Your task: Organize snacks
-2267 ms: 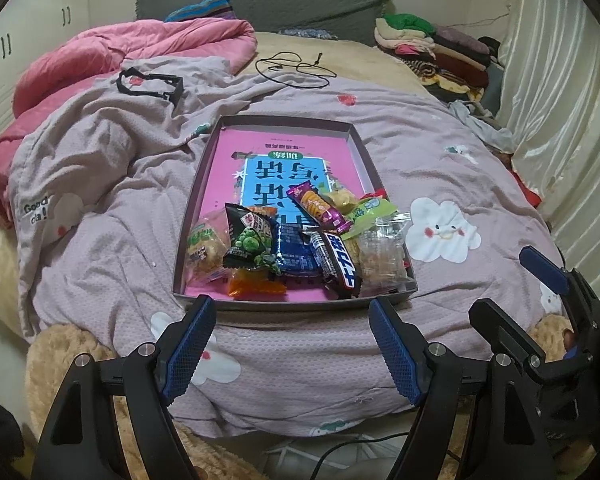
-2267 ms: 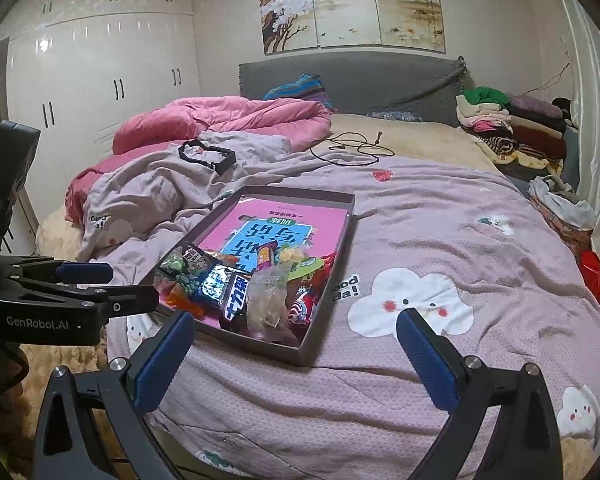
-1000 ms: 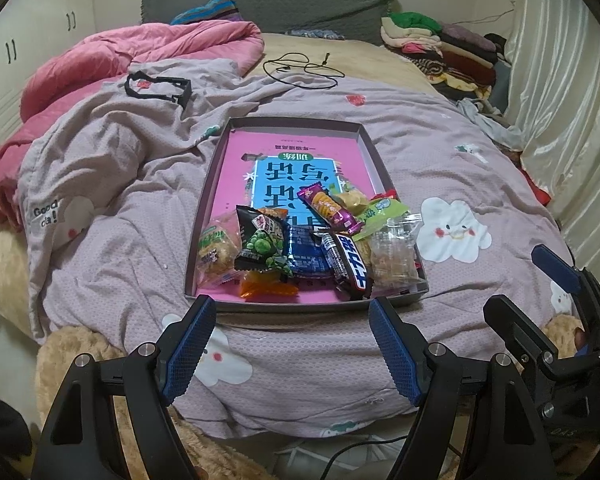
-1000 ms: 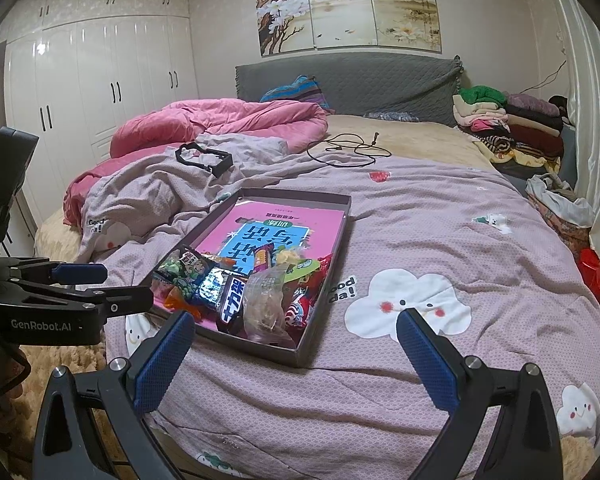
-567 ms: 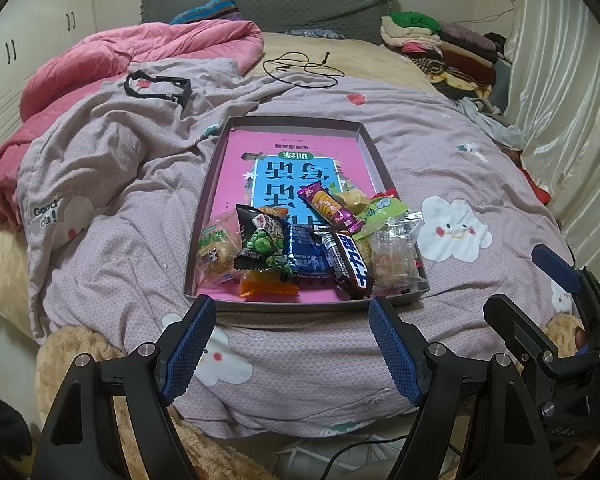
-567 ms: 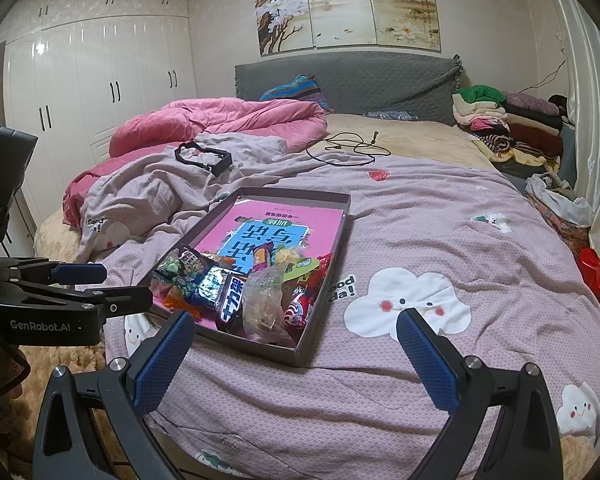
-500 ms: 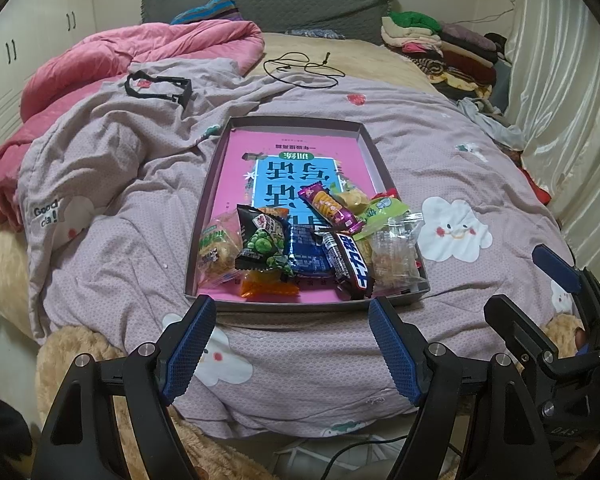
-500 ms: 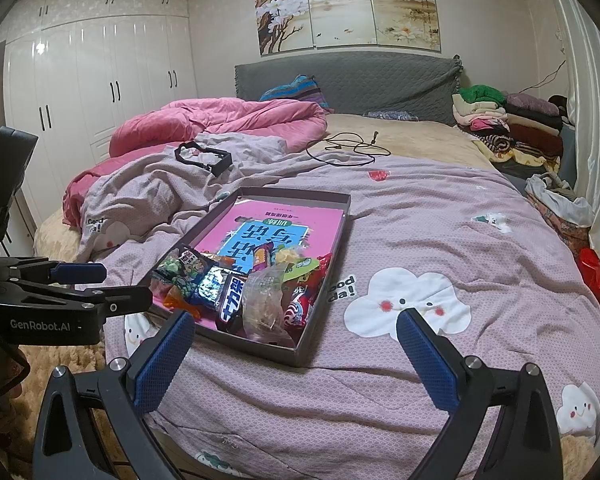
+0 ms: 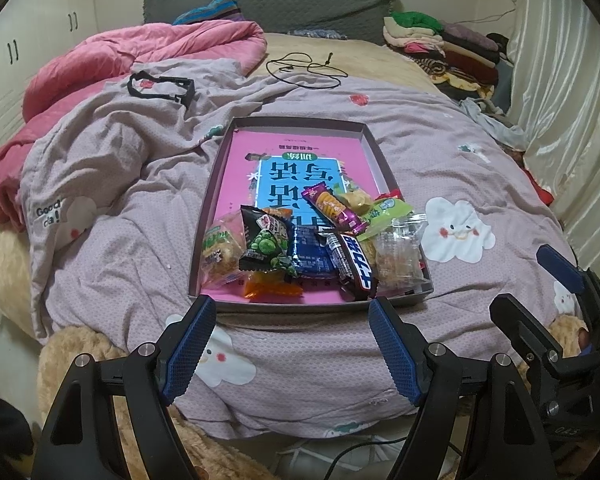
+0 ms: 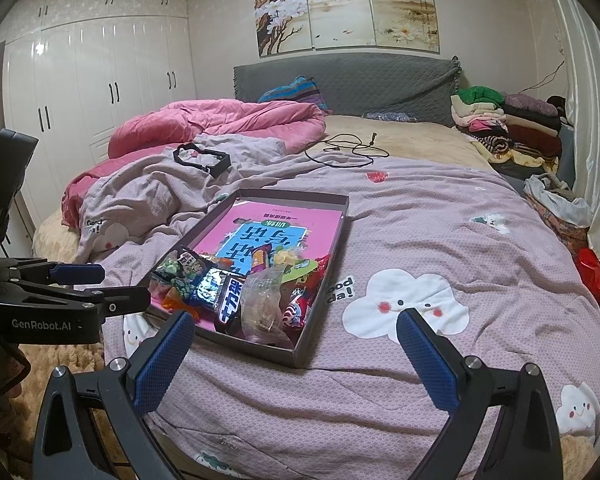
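A shallow grey tray [image 9: 300,122] lined with a pink and blue booklet lies on the lilac bedspread. Snacks are piled at its near end: a black green-pea packet [image 9: 266,246], a blue packet [image 9: 310,250], a black chocolate bar [image 9: 354,264], a purple cracker pack [image 9: 332,210], a clear bag [image 9: 398,256] and an orange packet [image 9: 272,286]. My left gripper [image 9: 292,312] hovers open just short of the tray's near rim, empty. My right gripper [image 10: 296,320] is open and empty too, near the tray's [image 10: 292,194] closest corner. The snack heap [image 10: 236,284] shows in the right wrist view as well.
A pink duvet [image 9: 140,52] is bunched at the far left. A black strap frame [image 9: 160,88] and a black cable [image 9: 304,70] lie beyond the tray. Folded clothes [image 10: 504,124] are stacked at the back right. White wardrobes [image 10: 100,92] line the left wall, and a curtain [image 9: 572,100] hangs on the right.
Both views shifted slightly since the earliest frames. Over the last second nothing has moved; both grippers stay open and empty.
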`<state>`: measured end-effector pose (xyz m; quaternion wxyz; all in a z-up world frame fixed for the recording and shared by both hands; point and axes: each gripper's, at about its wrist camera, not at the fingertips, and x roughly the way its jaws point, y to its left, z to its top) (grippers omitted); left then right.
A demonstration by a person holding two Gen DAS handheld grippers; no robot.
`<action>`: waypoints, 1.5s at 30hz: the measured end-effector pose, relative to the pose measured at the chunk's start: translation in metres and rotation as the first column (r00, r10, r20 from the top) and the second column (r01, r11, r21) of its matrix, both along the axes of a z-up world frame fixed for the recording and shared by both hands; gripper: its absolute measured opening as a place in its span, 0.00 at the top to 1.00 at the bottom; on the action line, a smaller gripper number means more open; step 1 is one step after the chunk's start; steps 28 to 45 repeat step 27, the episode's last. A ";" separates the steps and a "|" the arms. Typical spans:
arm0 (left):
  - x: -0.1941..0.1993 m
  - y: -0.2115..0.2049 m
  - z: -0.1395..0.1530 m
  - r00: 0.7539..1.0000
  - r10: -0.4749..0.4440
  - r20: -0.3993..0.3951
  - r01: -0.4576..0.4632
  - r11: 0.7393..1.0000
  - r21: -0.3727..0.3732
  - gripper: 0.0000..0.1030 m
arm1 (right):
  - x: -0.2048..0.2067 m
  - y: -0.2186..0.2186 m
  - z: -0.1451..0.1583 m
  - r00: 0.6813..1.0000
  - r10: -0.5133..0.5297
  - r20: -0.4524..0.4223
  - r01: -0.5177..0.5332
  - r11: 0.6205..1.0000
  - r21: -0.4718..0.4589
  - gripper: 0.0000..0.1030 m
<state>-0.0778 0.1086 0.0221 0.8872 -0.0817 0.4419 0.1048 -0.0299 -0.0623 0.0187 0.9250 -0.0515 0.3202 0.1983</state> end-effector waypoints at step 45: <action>0.015 0.060 -0.006 0.995 0.099 0.023 -0.097 0.993 -0.073 0.22 | 0.035 -0.035 -0.011 0.989 -0.147 -0.033 0.147 0.989 0.025 0.01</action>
